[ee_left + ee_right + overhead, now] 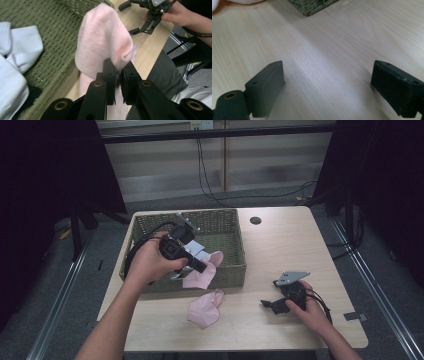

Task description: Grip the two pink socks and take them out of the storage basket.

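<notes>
Left claw (118, 72) clamping pink sock (103, 42) over wicker basket (227, 222), white socks (23, 50) inside

Left black two-jaw gripper (119, 75): brass-ringed pivot holes, ridged pads. Right black two-jaw gripper (272, 304): grey three-cornered plate, black cable. Forearms bare.

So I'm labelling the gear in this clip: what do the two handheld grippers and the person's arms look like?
Both grippers are black. The left gripper has two flat jaws on arms with brass-ringed holes. The right gripper carries a grey three-cornered plate, with wide blocky pads. A black cable trails from each. Forearms are bare, no sleeves in the high view.
</notes>
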